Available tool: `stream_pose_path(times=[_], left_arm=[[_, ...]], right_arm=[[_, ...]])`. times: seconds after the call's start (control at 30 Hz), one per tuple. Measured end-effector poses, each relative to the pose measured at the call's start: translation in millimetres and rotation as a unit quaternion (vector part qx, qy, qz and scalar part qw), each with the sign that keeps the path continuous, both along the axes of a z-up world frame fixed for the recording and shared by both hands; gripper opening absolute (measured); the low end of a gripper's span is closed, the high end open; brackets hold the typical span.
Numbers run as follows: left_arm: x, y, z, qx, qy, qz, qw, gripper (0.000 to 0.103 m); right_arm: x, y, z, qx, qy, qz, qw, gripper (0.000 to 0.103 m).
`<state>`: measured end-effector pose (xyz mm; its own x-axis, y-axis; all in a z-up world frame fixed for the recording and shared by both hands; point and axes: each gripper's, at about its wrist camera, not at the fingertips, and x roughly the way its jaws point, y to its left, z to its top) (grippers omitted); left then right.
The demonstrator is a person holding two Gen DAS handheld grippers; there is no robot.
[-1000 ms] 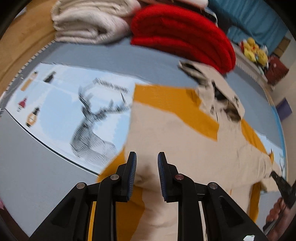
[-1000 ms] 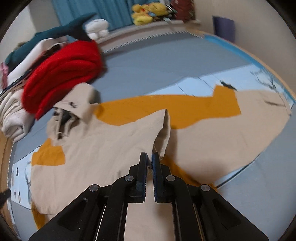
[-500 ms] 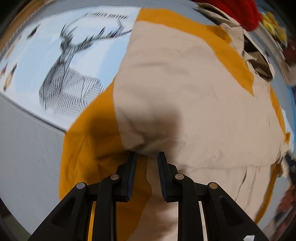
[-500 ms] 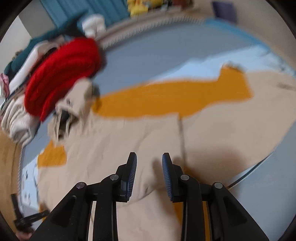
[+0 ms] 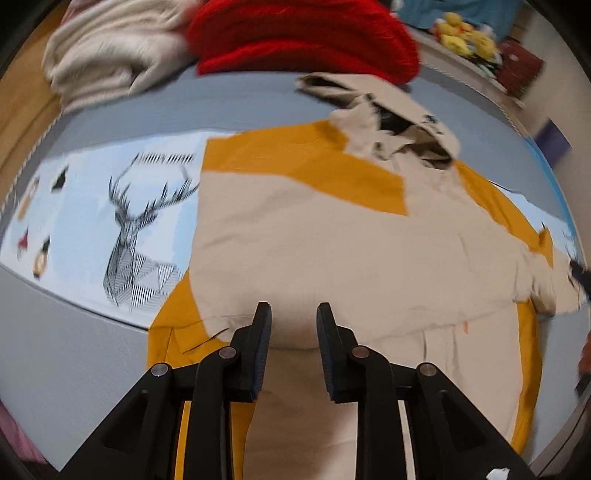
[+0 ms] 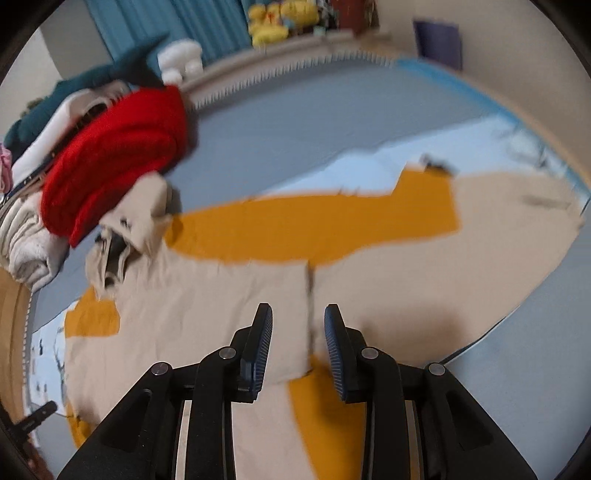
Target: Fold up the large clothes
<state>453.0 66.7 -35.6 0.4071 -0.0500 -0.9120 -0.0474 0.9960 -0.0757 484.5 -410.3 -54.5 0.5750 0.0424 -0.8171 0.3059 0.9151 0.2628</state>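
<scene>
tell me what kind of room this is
Most likely a bedroom: the beige and mustard garment lies spread on a bed sheet with a deer print, folded clothes including a red knit are stacked nearby, and yellow plush toys sit on a ledge by blue curtains.

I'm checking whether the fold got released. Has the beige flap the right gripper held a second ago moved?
Yes. The flap has dropped flat onto the jacket, toward the red pile; the right gripper is open above it.

Matt cloth, plastic grippers
Jacket [image 5: 332,240] is matt woven cloth; red knit [image 5: 303,33] looks fuzzy; fingers [image 6: 334,332] are ribbed plastic.
</scene>
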Motion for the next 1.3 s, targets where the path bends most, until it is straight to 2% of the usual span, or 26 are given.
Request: stream_pose_path(times=[0.07, 0.23, 0.4, 0.53, 0.7, 0.9, 1.1, 1.17, 1.3], left_arm=[[-4.0, -4.4, 6.6, 0.004, -0.009, -0.012, 0.9999, 0.025], [-19.3, -8.6, 15.5, -0.006, -0.015, -0.03, 0.9994, 0.025], [-24.9, -8.1, 21.5, -0.005, -0.02, -0.029, 0.9994, 0.025], [-23.5, -11.0, 22.9, -0.002, -0.027, -0.031, 0.9992, 0.025], [-20.5, -17.1, 14.8, -0.004, -0.016, -0.032, 0.9994, 0.025], [-17.7, -22.5, 11.7, 0.001, -0.015, -0.04, 0.9991, 0.025], [-13.6, -24.7, 2.5, 0.004, -0.006, -0.041, 0.9991, 0.025], [-12.6, -25.7, -0.3, 0.005, -0.004, -0.042, 0.9991, 0.025], [-10.7, -25.9, -4.6, 0.006, 0.001, -0.043, 0.9991, 0.025]], right_arm=[[-7.2, -13.9, 14.8, -0.012, -0.02, -0.005, 1.0, 0.032], [-25.4, -53.8, 35.1, -0.019, -0.037, -0.031, 0.999, 0.034], [-47.8, -104.8, 37.5, -0.015, -0.044, -0.065, 0.997, 0.034], [-62.0, -155.5, 27.4, -0.011, -0.046, -0.107, 0.993, 0.034], [-81.4, -215.7, 8.4, 0.014, -0.049, -0.169, 0.984, 0.032], [-95.6, -272.8, -17.4, 0.069, -0.062, -0.224, 0.97, 0.034], [-102.9, -315.6, -73.8, 0.141, -0.039, -0.271, 0.951, 0.035], [-104.6, -327.1, -95.1, 0.165, -0.027, -0.293, 0.941, 0.035], [-107.0, -339.8, -120.4, 0.199, -0.023, -0.319, 0.926, 0.035]])
